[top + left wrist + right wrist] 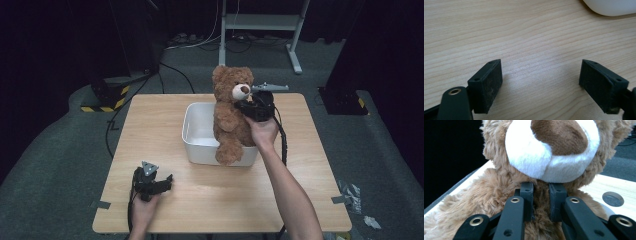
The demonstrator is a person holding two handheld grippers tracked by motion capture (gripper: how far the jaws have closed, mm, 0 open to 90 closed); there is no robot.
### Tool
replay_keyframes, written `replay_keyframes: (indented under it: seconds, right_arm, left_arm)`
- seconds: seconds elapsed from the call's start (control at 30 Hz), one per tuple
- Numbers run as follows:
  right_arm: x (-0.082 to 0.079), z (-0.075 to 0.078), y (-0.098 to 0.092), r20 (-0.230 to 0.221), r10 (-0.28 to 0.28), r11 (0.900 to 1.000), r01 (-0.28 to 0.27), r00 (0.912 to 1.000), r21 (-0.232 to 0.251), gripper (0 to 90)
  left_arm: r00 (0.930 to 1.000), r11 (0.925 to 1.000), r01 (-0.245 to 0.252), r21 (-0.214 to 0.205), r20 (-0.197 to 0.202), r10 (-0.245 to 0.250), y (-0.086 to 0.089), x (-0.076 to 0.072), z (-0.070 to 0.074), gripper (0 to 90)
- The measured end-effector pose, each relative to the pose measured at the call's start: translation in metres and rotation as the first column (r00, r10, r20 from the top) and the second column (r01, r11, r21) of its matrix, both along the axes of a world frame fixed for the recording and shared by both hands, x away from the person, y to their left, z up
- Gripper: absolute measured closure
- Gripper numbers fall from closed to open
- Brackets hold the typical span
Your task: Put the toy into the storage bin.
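Note:
A brown teddy bear (231, 112) with a white muzzle is held upright over the white bin (197, 137), one leg hanging over the bin's front wall. My right gripper (248, 106) is shut on the bear's fur just under its chin; in the right gripper view the teddy bear (549, 152) looms close and the right gripper (541, 201) pinches a tuft of fur between its narrow jaws. My left gripper (162, 181) rests on the table near the front left, open. In the left gripper view the left gripper (541, 83) has only bare wood between its jaws.
The wooden table (150, 125) has free room left of the bin and along the front. A corner of the white bin (610, 7) appears at the top right of the left gripper view. Cables and a metal stand (260, 22) are on the floor beyond the table.

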State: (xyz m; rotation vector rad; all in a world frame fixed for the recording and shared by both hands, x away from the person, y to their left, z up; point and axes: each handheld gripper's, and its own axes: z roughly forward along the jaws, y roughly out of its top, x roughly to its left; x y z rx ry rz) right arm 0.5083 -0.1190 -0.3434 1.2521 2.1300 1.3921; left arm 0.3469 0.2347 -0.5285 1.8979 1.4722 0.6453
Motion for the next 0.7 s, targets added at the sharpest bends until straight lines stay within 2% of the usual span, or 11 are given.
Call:
replay_keyframes:
  seconds: [0.3,0.5,0.7]
  right_arm:
    - [0.0041,-0.0045,0.0031,-0.023,-0.002,0.9993,0.001,0.9997,-0.037,77.0]
    - [0.0079,-0.0076,0.0046,-0.057,-0.006,0.9986,0.003,0.9983,-0.052,77.9]
    - [0.0077,-0.0068,0.0033,-0.051,-0.005,0.9988,0.003,0.9987,-0.048,79.5]
  left_arm:
    - [1.0,1.0,0.001,0.001,0.0,-0.001,0.0,0.0,0.0001,18.7]
    - [1.0,1.0,0.001,0.001,0.0,-0.001,0.0,0.0,0.0001,18.7]
    - [1.0,1.0,0.001,0.001,0.0,-0.001,0.0,0.0,0.0001,18.8]
